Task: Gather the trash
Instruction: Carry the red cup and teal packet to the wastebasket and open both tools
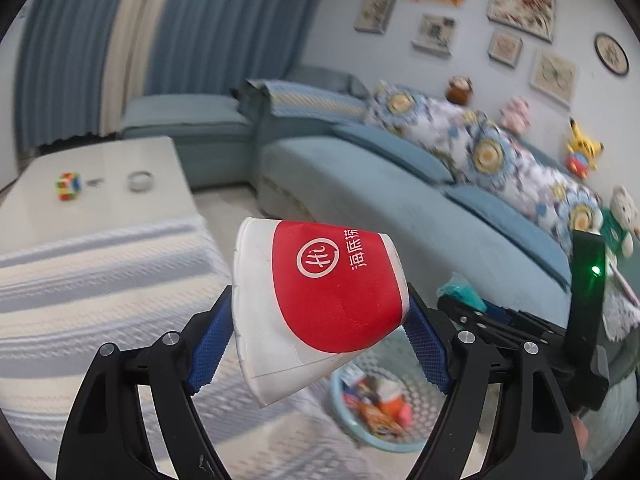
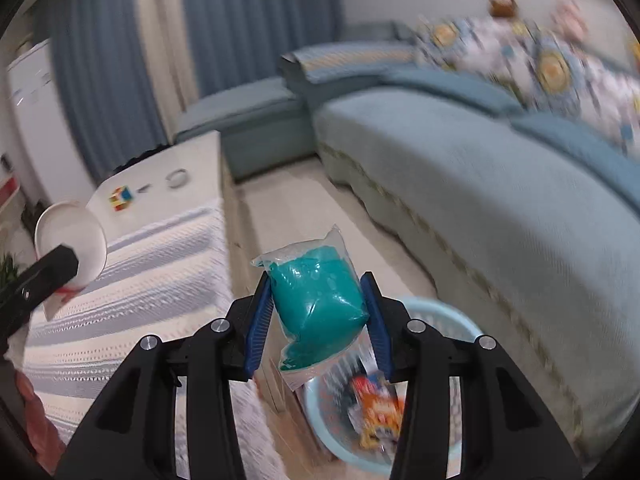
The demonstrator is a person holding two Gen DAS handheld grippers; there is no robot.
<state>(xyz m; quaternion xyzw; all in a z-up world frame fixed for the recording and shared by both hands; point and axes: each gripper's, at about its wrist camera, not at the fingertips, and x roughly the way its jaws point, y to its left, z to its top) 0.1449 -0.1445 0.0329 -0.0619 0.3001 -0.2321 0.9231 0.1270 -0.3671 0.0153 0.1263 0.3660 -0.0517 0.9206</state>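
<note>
My left gripper (image 1: 318,320) is shut on a squashed red and white paper cup (image 1: 320,300), held on its side in the air. My right gripper (image 2: 318,312) is shut on a clear plastic bag of teal stuff (image 2: 318,304). Below both, on the floor between table and sofa, stands a light blue perforated basket (image 2: 460,332) with colourful wrappers (image 2: 378,408) inside. In the left wrist view the basket (image 1: 416,380) shows under the cup, and the right gripper (image 1: 472,312) with its teal bag sits at the right. In the right wrist view the cup's (image 2: 72,240) open mouth appears at far left.
A low table (image 1: 100,220) with a striped white cloth lies to the left, bearing a colour cube (image 1: 69,186) and a small round dish (image 1: 141,181). A long blue sofa (image 1: 360,184) with patterned cushions and soft toys fills the right. Blue curtains hang behind.
</note>
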